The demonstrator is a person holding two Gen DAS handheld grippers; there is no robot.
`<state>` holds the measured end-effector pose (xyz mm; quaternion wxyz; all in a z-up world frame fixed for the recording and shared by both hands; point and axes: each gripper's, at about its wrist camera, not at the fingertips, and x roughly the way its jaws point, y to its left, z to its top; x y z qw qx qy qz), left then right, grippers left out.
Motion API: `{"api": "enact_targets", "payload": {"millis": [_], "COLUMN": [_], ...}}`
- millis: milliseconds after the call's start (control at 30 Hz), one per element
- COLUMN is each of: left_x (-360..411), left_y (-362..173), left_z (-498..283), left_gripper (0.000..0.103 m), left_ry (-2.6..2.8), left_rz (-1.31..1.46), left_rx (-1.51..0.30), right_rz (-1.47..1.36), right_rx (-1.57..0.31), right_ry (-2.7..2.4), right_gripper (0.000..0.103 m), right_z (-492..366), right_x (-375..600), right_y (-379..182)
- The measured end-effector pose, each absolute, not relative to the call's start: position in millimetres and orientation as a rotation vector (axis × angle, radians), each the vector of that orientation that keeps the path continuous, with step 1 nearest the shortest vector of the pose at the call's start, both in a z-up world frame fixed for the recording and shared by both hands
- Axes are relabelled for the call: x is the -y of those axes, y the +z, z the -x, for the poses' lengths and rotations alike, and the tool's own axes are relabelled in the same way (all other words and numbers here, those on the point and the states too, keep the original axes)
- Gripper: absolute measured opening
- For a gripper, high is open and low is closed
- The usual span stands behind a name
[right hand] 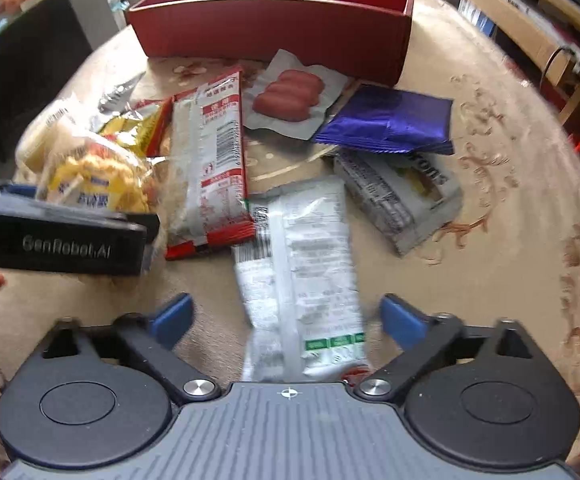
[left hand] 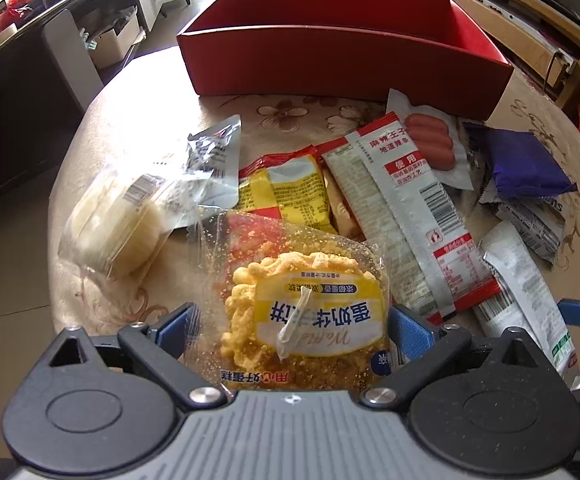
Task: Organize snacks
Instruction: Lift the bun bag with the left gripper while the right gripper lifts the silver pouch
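between the left hand-held gripper (left hand: pixel 290 332), a crumbly yellow cake packet (left hand: pixel 302 312) sits pinched; it should be lifted gently into the red box (left hand: pixel 330 60) at the desk's (left hand: pixel 129 92) far edge. right hand-held gripper (right hand: pixel 285 316) hangs spread above a white packet (right hand: pixel 302 264). readable: "genrobot.ai".

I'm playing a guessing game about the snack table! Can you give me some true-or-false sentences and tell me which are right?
1. The red box has snacks in it. False: what shows of its inside looks bare.
2. The sausage packet lies beside the purple packet. True.
3. The left gripper has the yellow cake packet between its jaws. True.
4. The right gripper is shut tight. False: its jaws are wide apart over a white packet.
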<state>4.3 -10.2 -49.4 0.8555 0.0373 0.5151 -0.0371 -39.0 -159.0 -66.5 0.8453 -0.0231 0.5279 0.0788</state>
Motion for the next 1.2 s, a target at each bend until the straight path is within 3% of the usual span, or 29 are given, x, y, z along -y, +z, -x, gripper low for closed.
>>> {"api": "enact_targets", "payload": {"millis": [100, 167, 267, 533, 733, 833, 900, 1000, 1067, 1133, 1200], "left_x": [9.3, 8.2, 6.4, -2.7, -4.0, 2.4, 6.4, 7.9, 3.9, 0.6, 1.1], "left_y": [-49.5, -47.5, -42.7, -41.0, -43.7, -45.5, -48.1, -53.5, -56.8, -58.3, -60.0], "left_z": [-1.8, -0.3, 3.3, 26.2, 39.9, 42.1, 44.1, 43.2, 41.5, 42.1, 46.6], "left_gripper": [0.093, 0.086, 0.077, 0.072, 0.074, 0.088, 0.096, 0.100, 0.101, 0.101, 0.101], "left_ry": [-0.082, -0.097, -0.114, -0.154, -0.169, -0.158, -0.139, -0.132, -0.118, -0.119, -0.101], "left_rz": [-0.068, -0.057, -0.047, -0.008, -0.010, -0.069, -0.111, -0.105, -0.075, -0.061, -0.074], "left_rx": [-1.086, -1.088, -1.089, -1.124, -1.135, -1.107, -1.088, -1.085, -1.097, -1.103, -1.108], "right_rz": [0.060, 0.107, 0.079, 0.034, 0.055, 0.079, 0.092, 0.117, 0.119, 0.084, 0.062], "right_rx": [-1.111, -1.097, -1.096, -1.098, -1.106, -1.113, -1.110, -1.094, -1.098, -1.120, -1.122], "right_ry": [0.143, 0.094, 0.089, 0.076, 0.083, 0.083, 0.077, 0.079, 0.052, 0.029, 0.033], "right_gripper": [0.098, 0.074, 0.058, 0.048, 0.049, 0.053, 0.058, 0.066, 0.085, 0.097, 0.098], "right_z": [40.9, 45.6, 50.6, 72.9, 81.7, 79.7, 78.6, 76.3, 71.2, 65.3, 64.0], "right_x": [158.8, 158.0, 165.9, 170.3, 164.8, 162.0, 159.0, 155.2, 157.7, 167.2, 169.7], "right_y": [-64.0, -60.6, -55.0, -53.0, -57.5, -60.4, -62.3, -63.5, -66.5, -69.6, -70.6]}}
